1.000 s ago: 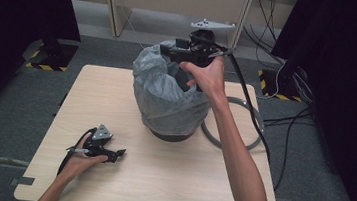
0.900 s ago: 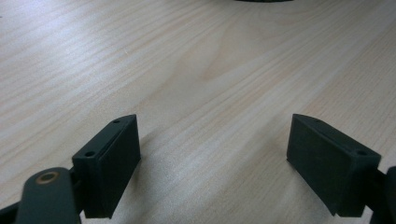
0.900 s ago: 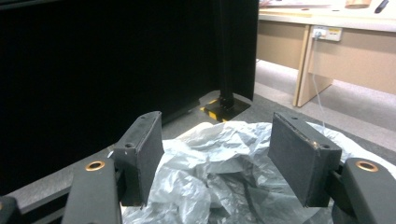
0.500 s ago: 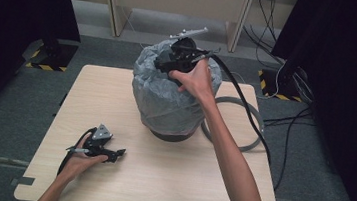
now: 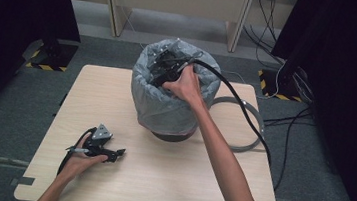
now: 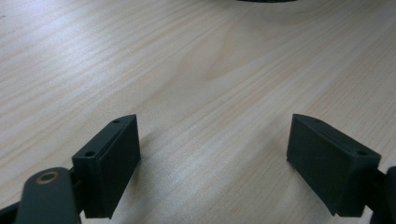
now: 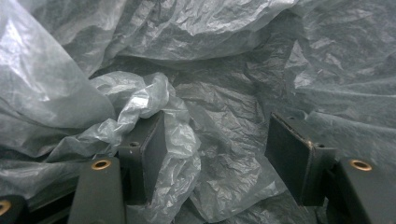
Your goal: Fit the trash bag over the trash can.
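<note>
A dark bin lined with a crinkled grey plastic bag (image 5: 166, 104) stands at the back middle of the wooden table (image 5: 168, 180). My right gripper (image 5: 165, 71) reaches down into the bin's mouth, held by a hand. Its jaws (image 7: 215, 154) stand open inside the bag (image 7: 224, 56); a fold of film bulges against the inner face of the left pad (image 7: 156, 140) and lies loose between them. My left gripper (image 5: 116, 153) rests on the table at the front left, in a hand. It is open (image 6: 212, 158) over bare wood with nothing between its pads.
A grey hoop (image 5: 250, 123) lies flat on the table right of the bin. The right gripper's black cable (image 5: 239, 104) arcs over it and off the table's right side. Dark curtains and floor cables surround the table.
My right gripper has come down from above the bin's rim into the bag's opening. The left gripper has stayed in place on the table.
</note>
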Tool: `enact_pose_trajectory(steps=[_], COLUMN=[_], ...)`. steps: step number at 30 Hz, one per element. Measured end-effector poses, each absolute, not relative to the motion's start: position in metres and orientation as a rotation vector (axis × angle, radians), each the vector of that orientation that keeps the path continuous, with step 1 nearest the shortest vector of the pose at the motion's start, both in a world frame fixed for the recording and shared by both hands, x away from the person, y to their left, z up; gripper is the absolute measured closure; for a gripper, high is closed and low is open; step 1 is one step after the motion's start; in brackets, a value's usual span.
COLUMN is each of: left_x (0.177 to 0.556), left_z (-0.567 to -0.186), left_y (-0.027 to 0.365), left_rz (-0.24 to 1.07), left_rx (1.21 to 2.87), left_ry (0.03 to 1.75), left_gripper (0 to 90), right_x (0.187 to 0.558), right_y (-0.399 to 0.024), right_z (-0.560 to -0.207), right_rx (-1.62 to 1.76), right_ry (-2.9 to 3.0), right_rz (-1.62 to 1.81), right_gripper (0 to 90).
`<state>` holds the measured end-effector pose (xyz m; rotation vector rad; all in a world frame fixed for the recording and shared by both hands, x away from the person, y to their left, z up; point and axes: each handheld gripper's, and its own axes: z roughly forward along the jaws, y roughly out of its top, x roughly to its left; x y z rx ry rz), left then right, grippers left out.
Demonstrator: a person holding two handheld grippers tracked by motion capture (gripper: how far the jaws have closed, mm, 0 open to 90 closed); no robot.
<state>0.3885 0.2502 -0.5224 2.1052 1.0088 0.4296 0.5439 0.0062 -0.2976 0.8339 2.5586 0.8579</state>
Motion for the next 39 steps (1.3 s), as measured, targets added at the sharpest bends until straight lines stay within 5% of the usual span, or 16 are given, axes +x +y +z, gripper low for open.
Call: enact_pose_trajectory(steps=[14, 30, 39], left_x=[0.389, 0.389, 0.389], left_z=[-0.523, -0.523, -0.523], left_y=[0.251, 0.252, 0.252], left_rz=[0.431, 0.434, 0.437], left_rx=[2.101, 2.101, 2.100], left_ry=[1.015, 1.018, 1.023], left_gripper=[16.4, 16.5, 16.4], right_x=[0.542, 0.591, 0.572], right_y=[-0.035, -0.043, -0.053], right_z=[-0.243, -0.300, -0.276], right_rx=[0.990, 1.270, 1.196], right_ry=[2.267, 2.353, 2.301], right_rz=[1.249, 0.834, 1.167], right_gripper=[34.7, 34.2, 33.9])
